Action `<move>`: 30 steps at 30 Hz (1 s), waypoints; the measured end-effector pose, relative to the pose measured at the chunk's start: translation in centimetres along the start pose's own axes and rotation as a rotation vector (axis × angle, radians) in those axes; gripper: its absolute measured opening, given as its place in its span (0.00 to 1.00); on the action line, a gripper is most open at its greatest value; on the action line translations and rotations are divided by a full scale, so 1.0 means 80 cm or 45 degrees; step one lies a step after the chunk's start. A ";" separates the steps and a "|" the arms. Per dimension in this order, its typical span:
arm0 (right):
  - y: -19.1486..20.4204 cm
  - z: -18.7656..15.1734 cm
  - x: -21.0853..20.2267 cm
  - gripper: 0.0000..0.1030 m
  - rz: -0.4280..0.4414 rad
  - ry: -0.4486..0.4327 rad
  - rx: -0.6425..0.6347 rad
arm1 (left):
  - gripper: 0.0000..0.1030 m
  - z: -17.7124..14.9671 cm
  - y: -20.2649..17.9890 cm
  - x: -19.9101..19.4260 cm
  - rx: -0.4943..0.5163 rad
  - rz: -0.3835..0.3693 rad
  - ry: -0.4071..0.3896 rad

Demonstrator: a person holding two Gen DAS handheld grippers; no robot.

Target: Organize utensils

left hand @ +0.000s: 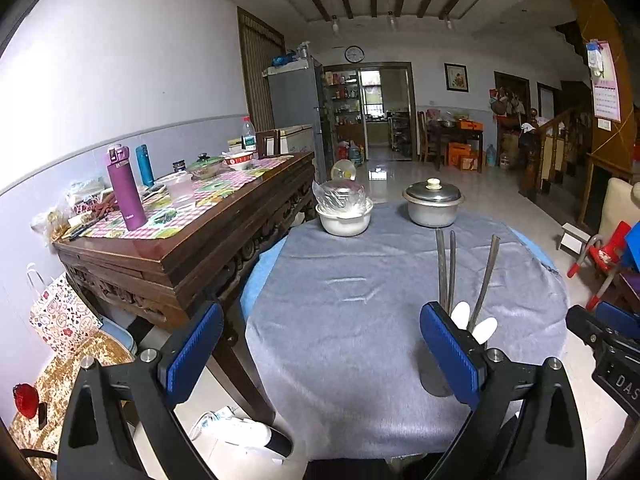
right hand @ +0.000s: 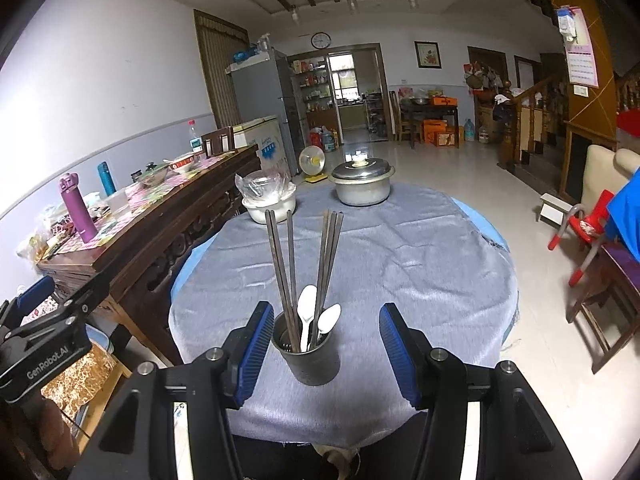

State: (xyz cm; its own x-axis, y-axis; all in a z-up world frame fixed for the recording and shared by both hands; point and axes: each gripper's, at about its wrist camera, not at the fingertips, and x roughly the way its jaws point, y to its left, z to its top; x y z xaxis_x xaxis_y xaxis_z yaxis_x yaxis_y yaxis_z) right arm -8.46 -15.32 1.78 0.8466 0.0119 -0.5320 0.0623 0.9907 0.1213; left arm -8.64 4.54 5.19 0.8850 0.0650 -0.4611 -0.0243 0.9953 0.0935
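Note:
A dark utensil cup [right hand: 306,354] stands on the grey cloth of the round table [right hand: 420,264], near its front edge. Several long chopsticks [right hand: 286,264] and two white spoons [right hand: 306,308] stick up out of it. My right gripper [right hand: 326,314] is open around the cup: the left pad [right hand: 256,344] is close beside it and the right pad [right hand: 396,352] is well apart. My left gripper [left hand: 322,316] is open over bare cloth with nothing between its fingers. Its right finger [left hand: 452,356] hides most of the cup; the chopsticks [left hand: 444,268] and spoons [left hand: 460,314] show above it.
At the table's far edge stand a lidded metal pot [right hand: 362,188] and a white bowl [right hand: 270,204] with a plastic-wrapped dish on it. A carved wooden sideboard [left hand: 192,248] with bottles runs along the left. A red chair [right hand: 588,232] stands on the right.

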 end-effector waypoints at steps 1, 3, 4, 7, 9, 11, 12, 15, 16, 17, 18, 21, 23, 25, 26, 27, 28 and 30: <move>0.002 0.000 0.000 0.57 -0.002 0.000 -0.001 | 0.96 0.000 0.001 0.000 0.001 -0.005 0.003; 0.003 -0.001 0.000 0.57 -0.003 0.005 0.001 | 0.96 -0.001 0.001 0.000 0.003 -0.009 0.006; 0.004 -0.002 0.001 0.57 -0.005 0.009 0.003 | 0.96 -0.002 0.002 0.000 0.001 -0.010 0.005; 0.006 -0.005 0.003 0.57 -0.011 0.017 0.003 | 0.96 -0.003 0.005 -0.001 -0.012 -0.014 0.001; 0.008 -0.006 0.004 0.57 -0.011 0.022 0.002 | 0.96 -0.004 0.007 -0.002 -0.016 -0.016 0.000; 0.010 -0.006 0.004 0.57 -0.014 0.021 -0.003 | 0.96 -0.005 0.008 -0.003 -0.018 -0.017 -0.001; 0.011 -0.006 0.003 0.57 -0.017 0.018 -0.007 | 0.96 -0.005 0.007 -0.003 -0.017 -0.015 0.000; 0.015 -0.006 0.001 0.57 -0.025 0.005 -0.021 | 0.96 -0.004 0.007 -0.003 -0.018 -0.015 0.001; 0.016 -0.006 0.001 0.57 -0.029 0.001 -0.023 | 0.96 -0.004 0.007 -0.003 -0.018 -0.014 0.001; 0.017 -0.006 0.000 0.57 -0.031 -0.003 -0.025 | 0.96 -0.004 0.007 -0.003 -0.020 -0.014 0.001; 0.019 -0.006 -0.001 0.57 -0.034 -0.010 -0.029 | 0.96 -0.004 0.007 -0.003 -0.021 -0.015 0.001; 0.022 -0.006 -0.005 0.57 -0.058 -0.040 -0.050 | 0.96 -0.004 0.007 -0.002 -0.021 -0.013 0.000; 0.024 -0.005 -0.008 0.57 -0.062 -0.055 -0.062 | 0.96 -0.003 0.007 -0.002 -0.025 -0.014 -0.001; 0.025 -0.005 -0.009 0.57 -0.056 -0.065 -0.063 | 0.96 -0.003 0.008 -0.002 -0.030 -0.013 -0.002; 0.026 -0.006 -0.008 0.58 -0.059 -0.065 -0.066 | 0.96 -0.003 0.008 -0.002 -0.031 -0.014 -0.002; 0.026 -0.007 -0.007 0.58 -0.064 -0.065 -0.070 | 0.96 -0.004 0.008 -0.001 -0.031 -0.014 -0.001; 0.026 -0.007 -0.006 0.58 -0.066 -0.064 -0.072 | 0.96 -0.004 0.008 -0.001 -0.029 -0.015 0.002; 0.025 -0.008 -0.004 0.58 -0.063 -0.056 -0.069 | 0.96 -0.005 0.009 -0.002 -0.030 -0.019 0.004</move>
State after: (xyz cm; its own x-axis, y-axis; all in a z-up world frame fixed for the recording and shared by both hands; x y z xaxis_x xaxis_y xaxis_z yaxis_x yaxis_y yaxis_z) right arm -8.93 -13.24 1.63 0.8655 -0.0422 -0.4991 0.0771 0.9958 0.0495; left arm -8.97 5.27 5.00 0.8839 0.0506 -0.4649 -0.0224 0.9976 0.0659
